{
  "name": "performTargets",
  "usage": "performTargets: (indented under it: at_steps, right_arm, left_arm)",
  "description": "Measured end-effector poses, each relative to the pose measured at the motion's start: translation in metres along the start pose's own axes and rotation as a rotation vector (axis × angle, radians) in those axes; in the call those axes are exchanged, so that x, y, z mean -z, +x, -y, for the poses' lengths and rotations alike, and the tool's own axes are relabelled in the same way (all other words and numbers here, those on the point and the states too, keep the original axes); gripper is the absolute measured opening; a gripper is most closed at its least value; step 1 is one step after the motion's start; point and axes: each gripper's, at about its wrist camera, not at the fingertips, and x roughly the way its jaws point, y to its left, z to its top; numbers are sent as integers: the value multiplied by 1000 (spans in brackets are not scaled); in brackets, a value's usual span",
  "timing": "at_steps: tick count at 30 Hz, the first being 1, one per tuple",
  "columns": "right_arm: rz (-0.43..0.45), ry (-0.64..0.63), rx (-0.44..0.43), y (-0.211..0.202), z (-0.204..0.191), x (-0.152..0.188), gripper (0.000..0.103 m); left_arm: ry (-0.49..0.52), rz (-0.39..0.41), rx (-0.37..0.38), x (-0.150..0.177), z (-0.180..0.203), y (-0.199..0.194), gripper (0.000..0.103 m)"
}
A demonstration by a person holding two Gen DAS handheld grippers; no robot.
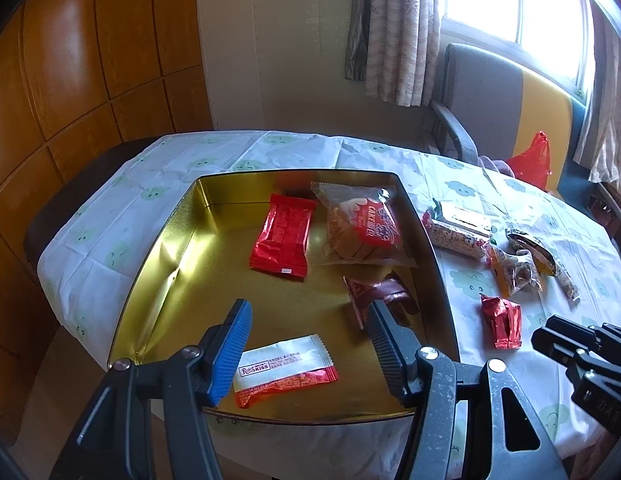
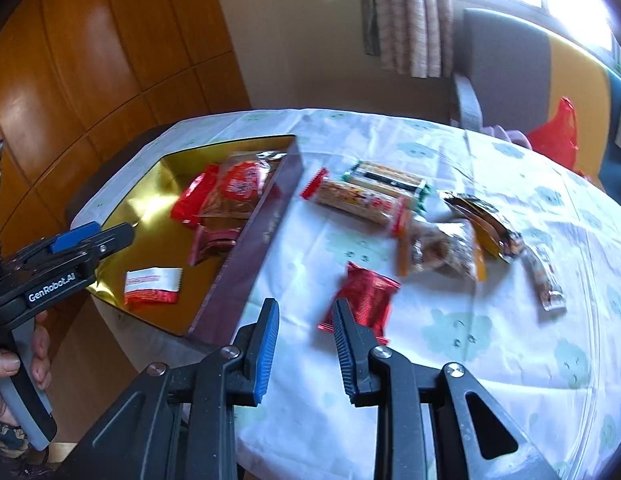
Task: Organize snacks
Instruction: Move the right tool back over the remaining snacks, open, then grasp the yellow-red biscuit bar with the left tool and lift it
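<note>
Left gripper (image 1: 308, 354) hovers over the near end of the gold tin (image 1: 158, 264), jaws released, nothing between them. Directly below lies a white-and-red packet (image 1: 284, 370); farther in lie a dark red wrapper (image 1: 380, 294), a red packet (image 1: 282, 236) and a clear-bagged cake (image 1: 360, 226). Right gripper (image 2: 305, 346) hangs above the cloud-print tablecloth (image 2: 510, 340) just right of the tin, jaws released with a narrow gap, empty. Just beyond its tips lies a red foil packet (image 2: 364, 296); past that, loose snack bars (image 2: 362, 200) and mixed packets (image 2: 450, 250) remain on the tablecloth. A hand (image 2: 14, 364) grips the left gripper's handle.
</note>
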Motion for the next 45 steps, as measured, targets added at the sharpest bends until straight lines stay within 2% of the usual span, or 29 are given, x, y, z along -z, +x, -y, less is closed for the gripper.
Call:
performTargets:
  at_steps: [9,16,22,24,26,29,31,34,39,45]
  right_arm:
    - [4,62,53,-6,30,14,28]
    - [-6,130,89,-8,57,27,28]
    - [-2,161,94,-10,70,33,28]
    - [0,166,98,-11,72,33,28]
    - [0,173,101,-11,76,34,28]
    - [1,193,106,-12,84,37,28]
    - [1,208,111,-13,90,39,28]
    - [-4,232,117,-12,99,41,28]
    - [-16,273,133,-8,116,44,29]
    - [-23,305,142,-5,132,44,29]
  left_arm:
    - [52,-12,11,-2,13,3,61]
    - [162,-5,63,-17,37,4,61]
    - [374,-23,150,-44,77,13,61]
    - [454,-62,213,-50,95,22,61]
    - [540,-74,243,-54,112,30,66]
    - [741,-65,249,-56,142,48,69]
    - [841,-96,262,-56,155,63,69]
    - [919,-139,263,-59,169,86,70]
    - [979,-207,261,-66,183,129,70]
    - [1044,-262,271,-72,204,161,70]
